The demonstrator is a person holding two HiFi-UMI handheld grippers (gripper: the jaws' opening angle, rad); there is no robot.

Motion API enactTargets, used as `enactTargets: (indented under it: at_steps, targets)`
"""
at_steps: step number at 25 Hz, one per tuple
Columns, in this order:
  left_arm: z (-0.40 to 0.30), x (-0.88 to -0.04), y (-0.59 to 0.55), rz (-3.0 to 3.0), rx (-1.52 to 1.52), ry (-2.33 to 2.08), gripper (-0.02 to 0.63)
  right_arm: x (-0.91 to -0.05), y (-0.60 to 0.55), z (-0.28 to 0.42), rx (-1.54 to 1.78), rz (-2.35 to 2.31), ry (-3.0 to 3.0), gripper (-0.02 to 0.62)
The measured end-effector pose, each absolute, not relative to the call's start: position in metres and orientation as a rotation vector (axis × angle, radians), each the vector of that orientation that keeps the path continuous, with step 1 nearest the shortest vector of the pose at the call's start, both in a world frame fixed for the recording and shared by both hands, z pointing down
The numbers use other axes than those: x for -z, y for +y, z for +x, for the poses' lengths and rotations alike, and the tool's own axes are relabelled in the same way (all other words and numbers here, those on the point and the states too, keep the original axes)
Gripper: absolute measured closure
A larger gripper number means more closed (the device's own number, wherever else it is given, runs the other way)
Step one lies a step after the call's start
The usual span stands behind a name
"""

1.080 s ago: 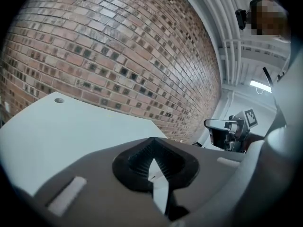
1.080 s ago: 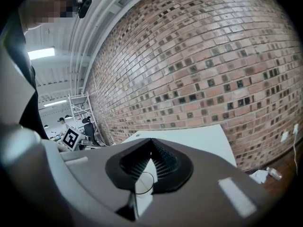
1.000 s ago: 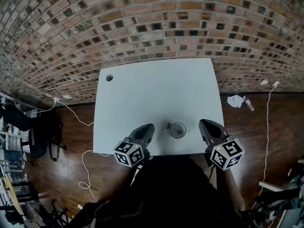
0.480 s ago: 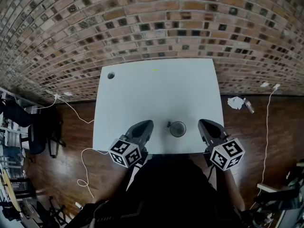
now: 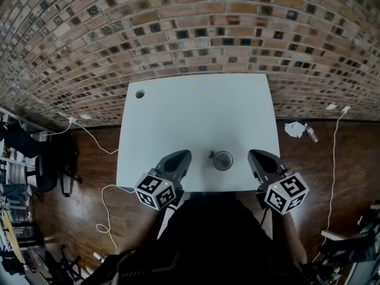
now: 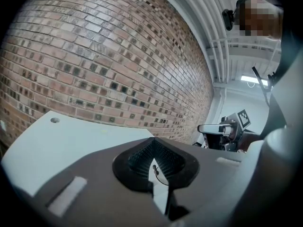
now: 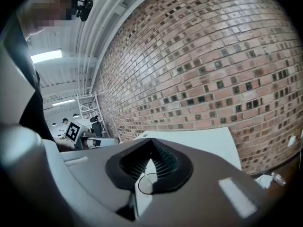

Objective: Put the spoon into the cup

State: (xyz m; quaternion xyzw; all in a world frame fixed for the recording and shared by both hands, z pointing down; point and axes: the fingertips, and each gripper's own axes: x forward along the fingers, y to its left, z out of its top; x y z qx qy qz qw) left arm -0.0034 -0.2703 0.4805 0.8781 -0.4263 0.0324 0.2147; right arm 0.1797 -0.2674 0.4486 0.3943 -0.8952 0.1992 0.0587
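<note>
A small dark glass cup [image 5: 223,161] stands near the front edge of the white table [image 5: 196,117]. A thin spoon [image 5: 211,157] leans out over its left rim. My left gripper [image 5: 184,154] hovers just left of the cup, shut and empty. My right gripper [image 5: 255,154] hangs just right of it, also shut with nothing held. In the left gripper view the closed pads [image 6: 152,145] frame the cup's rim [image 6: 161,180] and the spoon's tip [image 6: 154,169]. The right gripper view shows the cup's rim [image 7: 145,183] below its joined pads [image 7: 151,148].
A brick wall [image 5: 196,28] runs behind the table. A round cable hole [image 5: 140,94] sits in the table's far left corner. White cables [image 5: 95,141] and crumpled paper [image 5: 294,127] lie on the wood floor, and a dark chair [image 5: 50,165] stands at the left.
My left gripper has lifted a little beside the cup. The right gripper, cup and spoon have stayed put.
</note>
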Motion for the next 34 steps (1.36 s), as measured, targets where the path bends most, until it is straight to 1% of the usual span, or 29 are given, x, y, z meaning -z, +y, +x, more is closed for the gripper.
enactTargets:
  at_steps: [11,34]
  targets:
    - [-0.003,-0.4765,-0.2674,2.439,-0.077,-1.192,0.603,-0.4447,-0.2677,0.1832,-0.536,1.246,-2.671,0.589]
    - [-0.0067,-0.4739,-0.2726,2.446,-0.081,-1.206,0.603,-0.4399,-0.2725,0.1749,-0.526,1.203,-2.704,0.589]
